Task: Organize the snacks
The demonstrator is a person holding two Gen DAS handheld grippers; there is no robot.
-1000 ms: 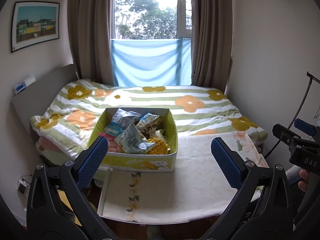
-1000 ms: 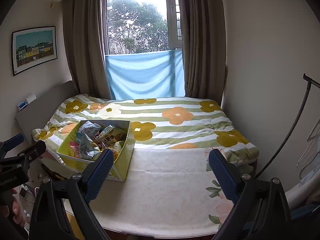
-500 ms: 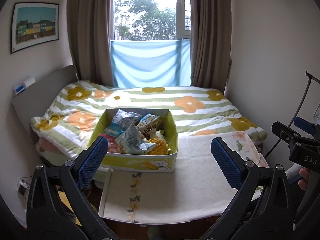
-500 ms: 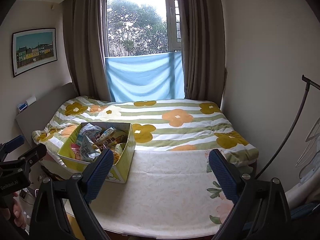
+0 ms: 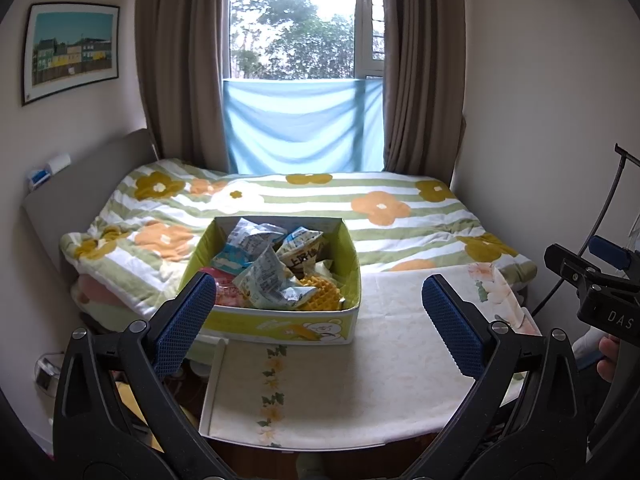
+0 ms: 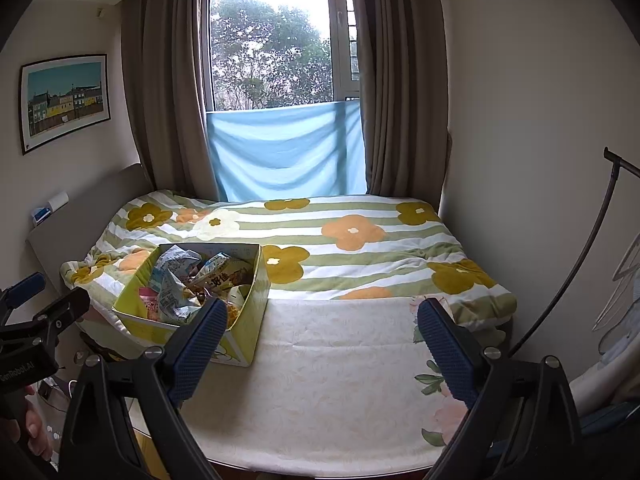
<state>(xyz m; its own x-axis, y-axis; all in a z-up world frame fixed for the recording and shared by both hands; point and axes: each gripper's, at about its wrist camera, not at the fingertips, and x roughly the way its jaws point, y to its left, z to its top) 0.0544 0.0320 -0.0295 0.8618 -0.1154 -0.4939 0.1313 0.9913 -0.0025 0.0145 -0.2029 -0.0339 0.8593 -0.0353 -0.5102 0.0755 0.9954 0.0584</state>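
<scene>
Both tongs, left tongs (image 5: 316, 316) and right tongs (image 6: 320, 344), are hanging wide apart, gripping nothing; views barely shifting. Snacks (image 5: 272, 272) are sitting piled in the box (image 5: 280, 326), frame centre, on the worktop (image 6: 340, 380).

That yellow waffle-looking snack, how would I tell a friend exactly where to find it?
Start at the bed with the green-striped flowered quilt; at its foot, a cream cloth-covered table carries an open yellow-green cardboard box of snack packets. The golden grid-patterned waffle lies against the near wall, the only unprinted, honeycombed piece among crinkly printed wrappers.
</scene>
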